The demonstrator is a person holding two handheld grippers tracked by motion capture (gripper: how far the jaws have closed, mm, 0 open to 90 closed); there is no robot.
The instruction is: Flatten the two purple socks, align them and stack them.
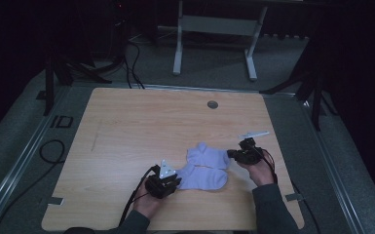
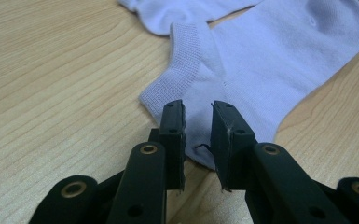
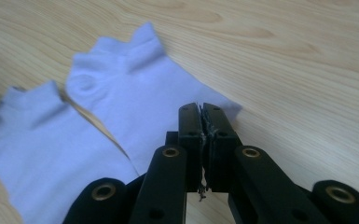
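- Dark surroundings frame a light wooden table, with a metal desk frame standing on the floor beyond it.
- Left gripper sits near the front edge of the table; its jaws stand slightly apart, over the corner of the nearer sock, with cloth showing in the gap.
- Right gripper has its jaws pressed together at the edge of the farther sock; whether cloth is pinched between them I cannot tell.
- Both pale lilac socks lie flat side by side between the two grippers, their edges touching or overlapping.
- Near the table's far edge sits a small round grommet.
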